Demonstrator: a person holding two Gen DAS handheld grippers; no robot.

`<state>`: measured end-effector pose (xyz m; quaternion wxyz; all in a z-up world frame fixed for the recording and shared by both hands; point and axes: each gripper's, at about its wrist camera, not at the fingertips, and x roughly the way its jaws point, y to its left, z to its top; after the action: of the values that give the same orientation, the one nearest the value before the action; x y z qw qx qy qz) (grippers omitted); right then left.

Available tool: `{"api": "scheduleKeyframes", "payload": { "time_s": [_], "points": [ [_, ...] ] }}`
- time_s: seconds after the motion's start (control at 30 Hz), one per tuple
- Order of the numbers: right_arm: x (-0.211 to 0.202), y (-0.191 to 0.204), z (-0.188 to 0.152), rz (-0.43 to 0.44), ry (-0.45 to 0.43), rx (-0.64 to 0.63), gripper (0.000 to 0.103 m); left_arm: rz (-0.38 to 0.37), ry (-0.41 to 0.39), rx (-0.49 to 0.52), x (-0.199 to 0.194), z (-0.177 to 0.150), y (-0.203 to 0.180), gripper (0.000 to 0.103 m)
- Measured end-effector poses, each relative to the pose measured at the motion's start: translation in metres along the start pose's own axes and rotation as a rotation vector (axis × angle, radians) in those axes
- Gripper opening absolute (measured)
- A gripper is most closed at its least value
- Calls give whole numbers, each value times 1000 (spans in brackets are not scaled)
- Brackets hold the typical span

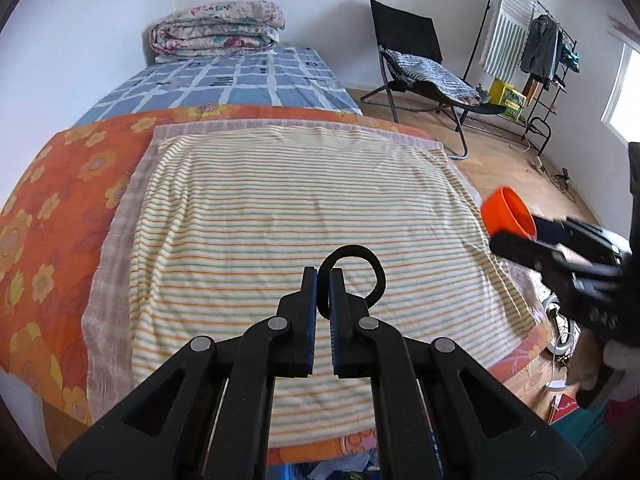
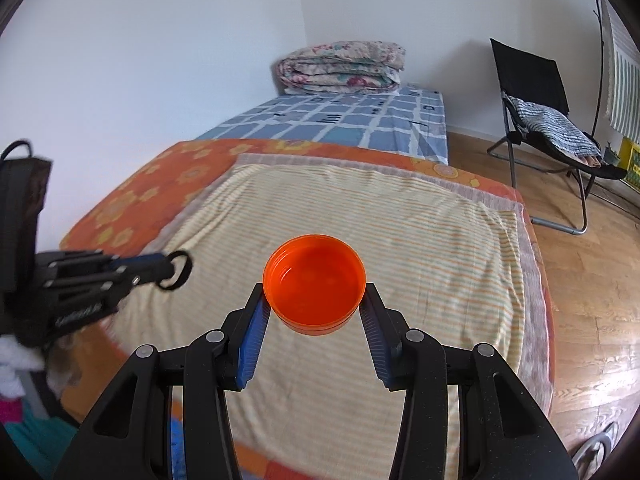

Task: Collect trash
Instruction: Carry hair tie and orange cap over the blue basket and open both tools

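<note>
- The right gripper (image 2: 314, 304) has its jaws clamped across an orange lid (image 2: 315, 283), held above the striped cloth (image 2: 420, 216) on the bed (image 2: 344, 120).
- The left gripper (image 1: 323, 280) has its jaws together, pinching a black ring (image 1: 370, 268).
- Risk: the lid's smooth round rim could pop sideways from the pads if jolted.
- The ring, nipped only at its edge, may swing and slip free.

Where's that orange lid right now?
The orange lid sits clamped in the right gripper, held above the striped cloth on the bed, open side up.
</note>
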<state>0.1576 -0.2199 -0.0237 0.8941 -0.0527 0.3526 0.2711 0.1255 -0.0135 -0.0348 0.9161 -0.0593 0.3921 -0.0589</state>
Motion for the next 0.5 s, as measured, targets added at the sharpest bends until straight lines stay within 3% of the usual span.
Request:
{"api": "scheduleKeyframes", "payload": {
  "time_s": [0.27, 0.5],
  "points": [
    [-34, 18, -38, 55, 12, -9, 44, -16, -23, 9, -29, -24, -9, 4],
    [-47, 24, -64, 50, 25, -23, 44, -34, -21, 2, -45, -48, -15, 4]
  ]
}}
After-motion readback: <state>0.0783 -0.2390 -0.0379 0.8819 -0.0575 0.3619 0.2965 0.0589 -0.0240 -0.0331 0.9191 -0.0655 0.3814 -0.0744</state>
